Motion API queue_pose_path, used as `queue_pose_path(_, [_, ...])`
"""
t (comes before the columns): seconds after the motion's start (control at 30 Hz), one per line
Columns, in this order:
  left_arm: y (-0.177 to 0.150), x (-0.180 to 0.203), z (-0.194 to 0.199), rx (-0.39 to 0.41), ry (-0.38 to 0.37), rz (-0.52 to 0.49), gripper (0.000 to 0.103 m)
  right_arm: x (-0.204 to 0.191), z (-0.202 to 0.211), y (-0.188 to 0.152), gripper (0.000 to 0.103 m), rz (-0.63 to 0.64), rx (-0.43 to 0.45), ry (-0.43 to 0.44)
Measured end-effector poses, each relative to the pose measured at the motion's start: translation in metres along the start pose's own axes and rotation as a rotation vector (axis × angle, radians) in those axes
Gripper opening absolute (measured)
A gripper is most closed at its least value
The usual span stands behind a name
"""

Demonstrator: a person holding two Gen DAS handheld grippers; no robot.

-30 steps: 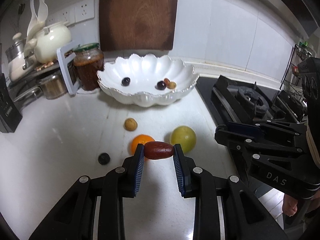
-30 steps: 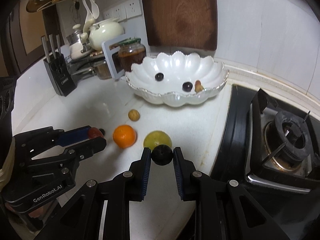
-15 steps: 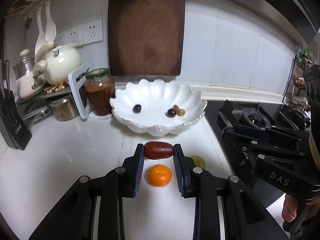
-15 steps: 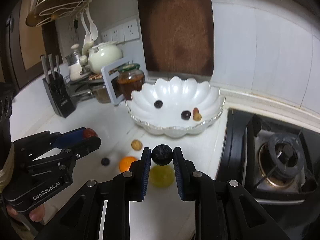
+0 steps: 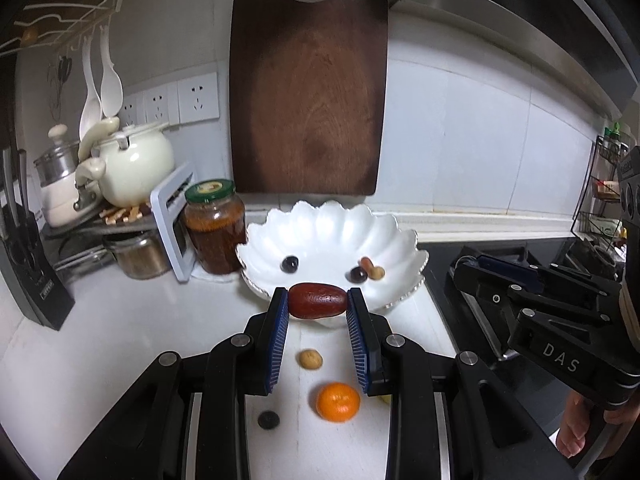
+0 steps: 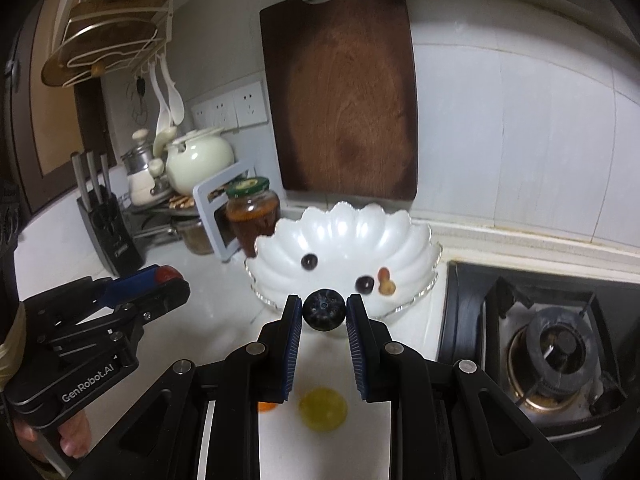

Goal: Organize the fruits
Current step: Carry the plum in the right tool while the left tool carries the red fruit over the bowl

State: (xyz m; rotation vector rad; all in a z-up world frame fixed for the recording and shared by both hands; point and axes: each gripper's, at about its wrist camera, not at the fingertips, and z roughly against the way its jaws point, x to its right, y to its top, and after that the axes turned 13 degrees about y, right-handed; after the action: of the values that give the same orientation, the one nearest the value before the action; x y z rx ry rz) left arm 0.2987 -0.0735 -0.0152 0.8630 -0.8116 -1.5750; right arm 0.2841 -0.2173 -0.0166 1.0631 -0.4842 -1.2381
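Note:
My left gripper (image 5: pixel 318 300) is shut on a reddish-brown date (image 5: pixel 318 299), held in the air just short of the white scalloped bowl (image 5: pixel 332 224). My right gripper (image 6: pixel 323 309) is shut on a small round dark fruit (image 6: pixel 323 308), also raised before the bowl (image 6: pixel 344 228). Inside the bowl lie two dark grapes (image 5: pixel 289 264) and a pair of small tan fruits (image 5: pixel 374 270). On the counter below sit an orange (image 5: pixel 338 402), a walnut-like nut (image 5: pixel 311 359), a dark berry (image 5: pixel 268 419) and a yellow-green fruit (image 6: pixel 323 408).
A jar of preserves (image 5: pixel 216 226) stands left of the bowl, with a cream kettle (image 5: pixel 132 164) and pots behind it and a knife block (image 5: pixel 28 268) at far left. A wooden cutting board (image 5: pixel 308 96) hangs on the wall. The gas stove (image 6: pixel 552 344) lies to the right.
Both grippers have risen with their fruits and tilted up, so the bowl now lies just beyond the fingertips and the loose counter fruits have dropped low in both views.

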Motion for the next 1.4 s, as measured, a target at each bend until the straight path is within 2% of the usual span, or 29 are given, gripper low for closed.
queue_pose_path(0.33, [0.023, -0.007, -0.01, 0.023, 0.003, 0.007, 0.03, 0.004, -0.009, 0.024, 0.025, -0.02, 0.043, -0.021])
queue_pose_path(0.67, [0.044, -0.004, -0.03, 0.031, 0.015, -0.014, 0.03, 0.013, -0.027, 0.045, 0.025, -0.044, 0.04, -0.04])
queue_pose_path(1.07, [0.069, -0.002, -0.072, -0.002, 0.019, -0.023, 0.03, 0.03, -0.063, 0.065, 0.025, -0.041, -0.007, -0.098])
queue_pose_path(1.4, [0.08, 0.008, -0.115, -0.073, 0.0, -0.035, 0.03, 0.052, -0.093, 0.08, 0.025, -0.05, -0.056, -0.129])
